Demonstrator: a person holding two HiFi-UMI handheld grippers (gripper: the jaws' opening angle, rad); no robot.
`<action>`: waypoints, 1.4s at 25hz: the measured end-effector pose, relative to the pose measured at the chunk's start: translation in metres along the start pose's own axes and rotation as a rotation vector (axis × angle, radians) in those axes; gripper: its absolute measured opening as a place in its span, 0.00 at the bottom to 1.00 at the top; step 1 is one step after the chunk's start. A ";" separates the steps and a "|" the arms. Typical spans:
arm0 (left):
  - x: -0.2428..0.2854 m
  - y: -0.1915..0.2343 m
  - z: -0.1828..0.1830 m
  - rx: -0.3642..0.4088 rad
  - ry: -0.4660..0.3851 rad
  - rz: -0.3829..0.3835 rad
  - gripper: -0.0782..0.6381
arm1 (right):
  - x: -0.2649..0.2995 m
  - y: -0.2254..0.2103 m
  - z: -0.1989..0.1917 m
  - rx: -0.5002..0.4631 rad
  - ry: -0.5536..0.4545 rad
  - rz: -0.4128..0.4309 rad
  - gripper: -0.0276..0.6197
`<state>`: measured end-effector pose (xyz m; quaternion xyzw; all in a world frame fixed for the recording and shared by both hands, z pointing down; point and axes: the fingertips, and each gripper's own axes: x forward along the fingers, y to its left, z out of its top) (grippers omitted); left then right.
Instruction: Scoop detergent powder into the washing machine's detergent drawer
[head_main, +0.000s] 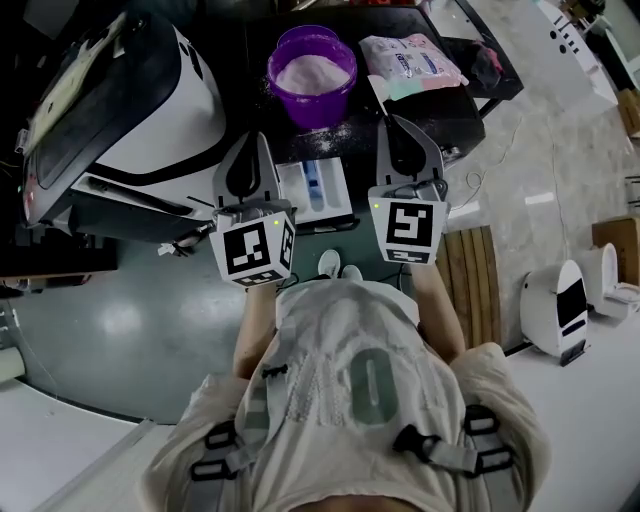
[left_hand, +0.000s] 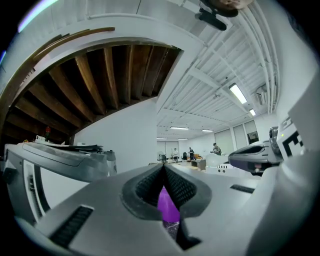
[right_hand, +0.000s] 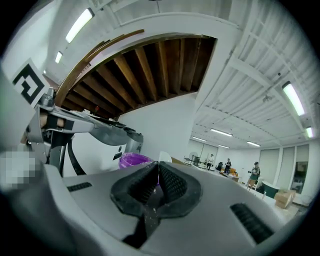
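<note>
Head view: I hold the left gripper (head_main: 251, 140) and right gripper (head_main: 393, 122) over the dark bench's (head_main: 250, 60) near edge. The detergent drawer (head_main: 318, 190) lies open between them. The purple powder tub (head_main: 311, 75) stands farther back, beside a detergent bag (head_main: 410, 62).

Left gripper view: the left gripper's (left_hand: 164, 167) jaws are together and hold nothing; the tub (left_hand: 167, 205) shows behind them.

Right gripper view: the right gripper's (right_hand: 158, 165) jaws are together and hold nothing; the tub (right_hand: 132, 160) stands left of them.

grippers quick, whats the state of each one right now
Left gripper: shut, jaws together, holding nothing.
Right gripper: shut, jaws together, holding nothing.
</note>
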<state>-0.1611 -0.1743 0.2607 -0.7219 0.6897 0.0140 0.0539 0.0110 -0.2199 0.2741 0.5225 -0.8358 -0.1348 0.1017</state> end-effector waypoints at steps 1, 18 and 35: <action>0.000 0.000 0.000 0.002 -0.003 -0.002 0.14 | -0.001 -0.002 -0.002 0.024 0.003 -0.006 0.06; -0.005 0.005 -0.010 -0.019 0.014 0.004 0.14 | -0.012 0.008 -0.031 0.206 0.043 0.012 0.06; 0.003 0.009 -0.013 -0.008 0.023 0.025 0.14 | -0.004 -0.005 -0.038 0.198 0.051 0.010 0.06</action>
